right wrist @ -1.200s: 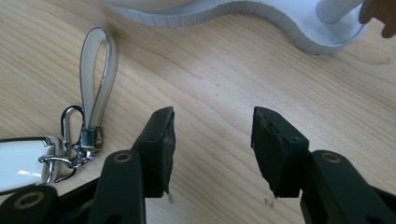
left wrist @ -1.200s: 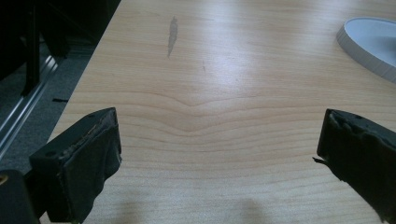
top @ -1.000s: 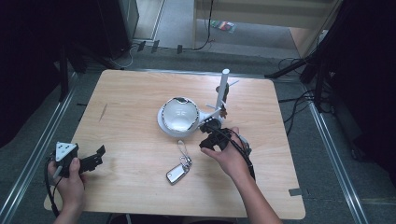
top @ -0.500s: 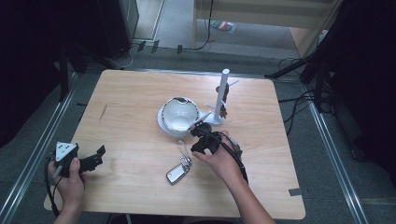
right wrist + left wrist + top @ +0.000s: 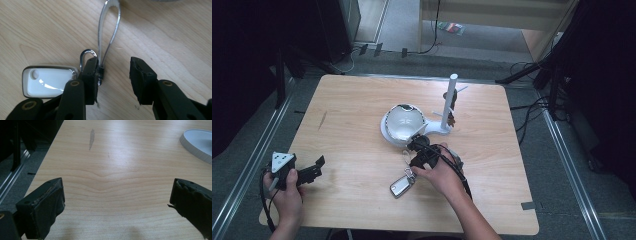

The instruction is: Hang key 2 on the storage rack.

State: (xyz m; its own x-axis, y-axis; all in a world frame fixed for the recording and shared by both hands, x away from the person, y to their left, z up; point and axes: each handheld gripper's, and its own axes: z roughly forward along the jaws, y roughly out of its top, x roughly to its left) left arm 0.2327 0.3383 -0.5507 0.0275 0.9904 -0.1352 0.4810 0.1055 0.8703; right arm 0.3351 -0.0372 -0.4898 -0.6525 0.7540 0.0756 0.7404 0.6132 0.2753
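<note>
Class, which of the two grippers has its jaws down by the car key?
The right gripper: its jaws straddle the car key loop. The left gripper sits over bare table.

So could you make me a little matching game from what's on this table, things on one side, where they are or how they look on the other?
Things:
1. key fob
2. white bowl
3. left tool
4. white post stand

Descriptions:
A. open, over bare wood near the table's left edge
B. upright, behind the bowl's right side
C. flat on the wood, by the right tool
D. round, mid-table

Pairs: 1-C, 2-D, 3-A, 4-B
</note>
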